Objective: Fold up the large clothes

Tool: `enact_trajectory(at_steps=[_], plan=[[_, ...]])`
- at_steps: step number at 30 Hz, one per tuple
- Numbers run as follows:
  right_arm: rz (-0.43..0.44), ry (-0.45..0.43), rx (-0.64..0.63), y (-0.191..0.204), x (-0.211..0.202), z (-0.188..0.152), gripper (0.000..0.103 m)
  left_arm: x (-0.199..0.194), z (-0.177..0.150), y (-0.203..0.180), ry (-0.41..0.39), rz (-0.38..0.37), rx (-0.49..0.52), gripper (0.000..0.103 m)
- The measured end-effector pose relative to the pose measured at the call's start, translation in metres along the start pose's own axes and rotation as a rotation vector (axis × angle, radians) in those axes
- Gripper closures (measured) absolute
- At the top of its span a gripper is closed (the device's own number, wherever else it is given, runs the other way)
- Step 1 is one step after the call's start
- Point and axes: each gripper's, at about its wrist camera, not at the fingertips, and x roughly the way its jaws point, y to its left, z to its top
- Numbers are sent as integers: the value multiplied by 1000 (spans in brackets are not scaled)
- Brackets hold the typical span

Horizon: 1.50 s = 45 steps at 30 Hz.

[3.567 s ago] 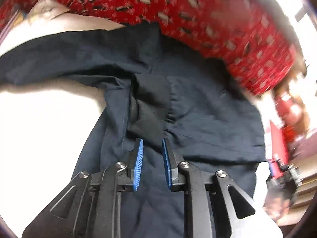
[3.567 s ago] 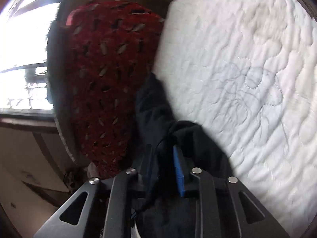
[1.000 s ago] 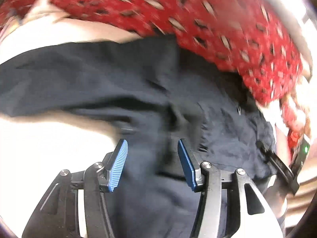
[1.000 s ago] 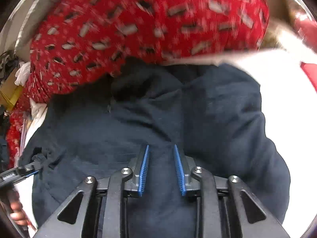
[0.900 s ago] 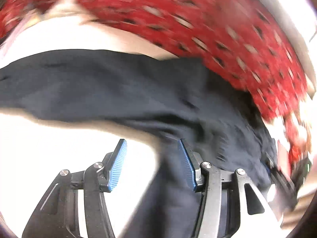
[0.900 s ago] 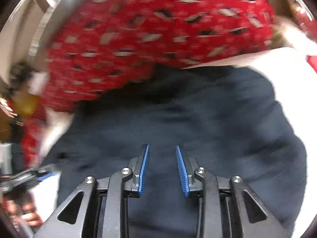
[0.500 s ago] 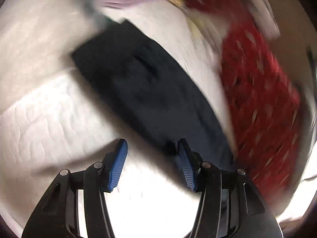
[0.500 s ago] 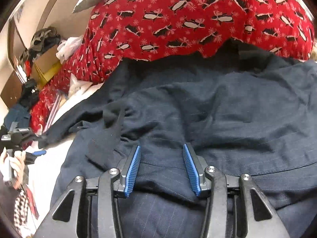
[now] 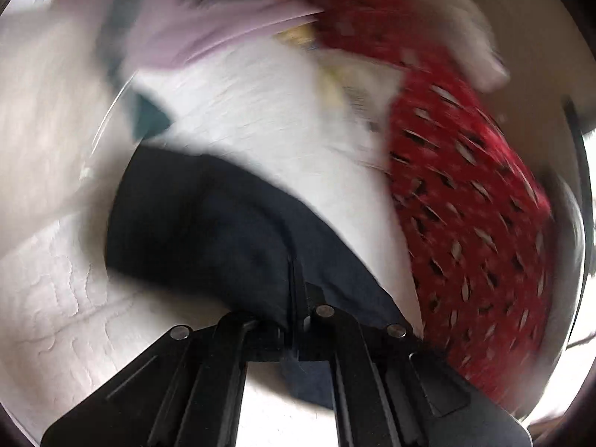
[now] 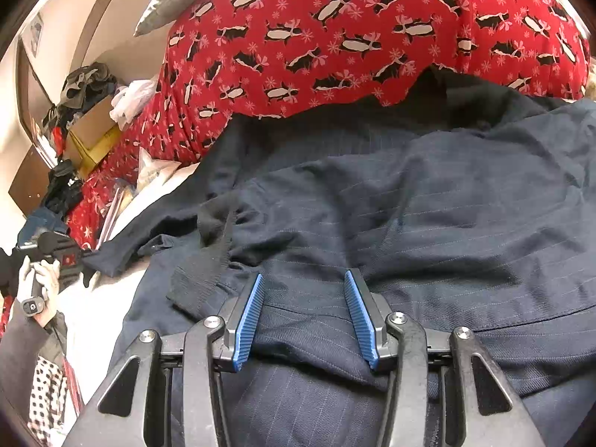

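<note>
A large dark navy pinstriped garment (image 10: 428, 216) lies spread and wrinkled on a white quilted bed. My right gripper (image 10: 303, 279) is open, its blue pads low over the garment's middle. In the blurred left wrist view, my left gripper (image 9: 296, 272) is shut on a fold of the navy garment (image 9: 208, 223), near one end of it, above the white quilt (image 9: 56, 305). The left gripper also shows far left in the right wrist view (image 10: 56, 249), held in a hand at the garment's end.
A red penguin-print cover (image 10: 354, 41) bulks behind the garment and shows at the right in the left wrist view (image 9: 465, 205). Cardboard boxes and piled clothes (image 10: 89, 119) sit at the back left. Pale pink cloth (image 9: 208, 33) lies beyond the quilt.
My left gripper swung left to the garment's end and closed on a fold of it. My right gripper let go of the cloth and opened wider over the garment.
</note>
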Motion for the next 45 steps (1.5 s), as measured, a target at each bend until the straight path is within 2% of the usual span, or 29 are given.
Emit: enact_trajectory(at_steps=[6,9,13,16,18,20,21,23,26,31,33,36,37,40,42,44,45], plan=[[8,77,6,1,-10,10,56,-44,-35,-85,-37,-79,232,103],[-15,66,36,-11,-33,13,51,-61,-60,-124,-34,-133,319,103],[-157,30,15,-39,-68,12,41,-72,-105,-174,0,-189,425,103],[-322,12,-15,-65,-88,7,40,-71,-141,-200,36,-217,486,103],[-412,-3,-52,-80,-97,0,34,-68,-170,-217,69,-233,526,103],[-480,20,-69,-94,-94,-8,23,-62,-195,-232,95,-235,565,103],[-470,27,-64,-101,-92,-14,22,-57,-215,-241,116,-235,593,103],[-422,-20,-51,-108,-97,-19,21,-47,-239,-253,150,-231,631,103],[-408,-18,-54,-109,-95,-17,15,-22,-287,-273,225,-213,698,103],[-400,1,-91,-105,-89,-16,2,28,-349,-284,308,-111,796,103],[-399,14,-106,-102,-86,-16,0,56,-373,-280,366,-50,828,103],[-417,26,-123,-99,-83,-17,0,82,-392,-267,435,26,867,102],[-416,26,-123,-100,-83,-17,0,83,-394,-263,445,30,870,102],[-407,31,-116,-101,-83,-16,0,66,-384,-251,491,-33,871,99],[-405,46,-118,-101,-83,-14,0,38,-365,-235,509,-135,844,98],[-419,70,-121,-96,-86,-8,4,14,-342,-218,473,-193,804,87],[-412,53,-114,-92,-90,-5,5,-1,-322,-202,418,-203,768,77]])
